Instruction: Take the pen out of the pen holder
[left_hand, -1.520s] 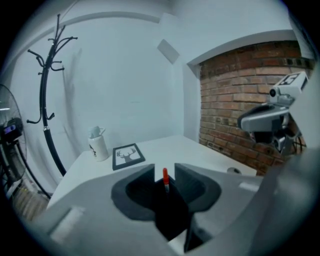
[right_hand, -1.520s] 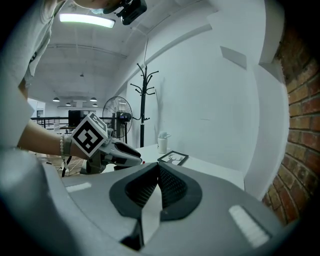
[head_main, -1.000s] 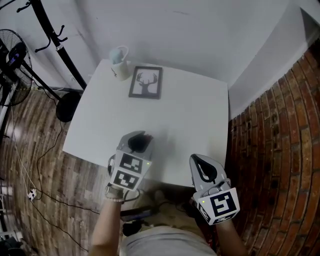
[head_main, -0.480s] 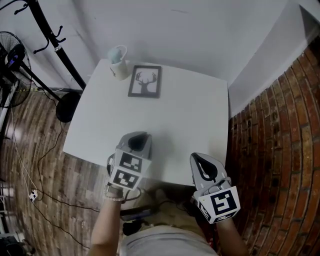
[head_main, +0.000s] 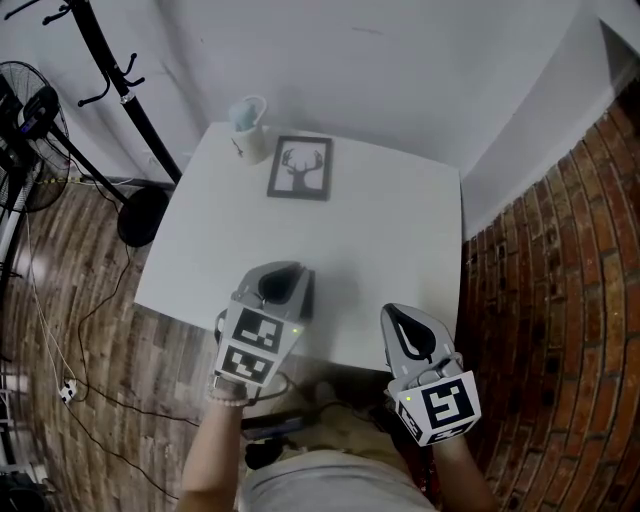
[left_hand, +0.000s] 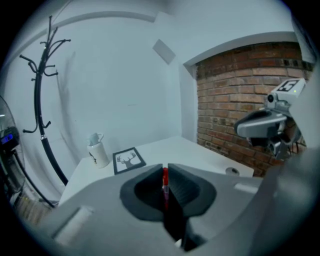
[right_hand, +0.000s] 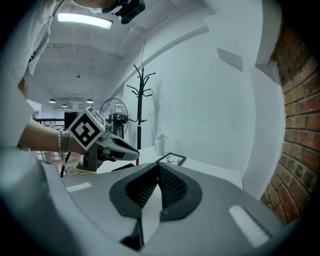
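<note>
Here, the left tongs (head_main: 285, 276) hover over the near edge of the white tabletop (head_main: 400, 230), and their two grey pads are pinched narrow on a slim red pen (left_hand: 165, 181). In the left gripper view the pen stands upright in the slit between the pads, its top level with their tips and its lower part running down out of sight behind them. Just below the tongs sits a dark shape, the pen holder (head_main: 305, 293), which the gripper's body mostly covers in the head view. Whether the pen's lower end is inside the holder or clear of it, I cannot tell.

The right tongs (head_main: 393, 316) hang just off the near right corner of the tabletop, well apart from the pen, with their tips brought together and nothing between them; the right gripper view shows the pads meeting at the top (right_hand: 158, 166).

At the far side of the tabletop a white mug (head_main: 248, 125) stands beside a framed deer picture (head_main: 301, 168) that lies flat. A black coat stand (head_main: 120, 70) rises at the far left.
</note>
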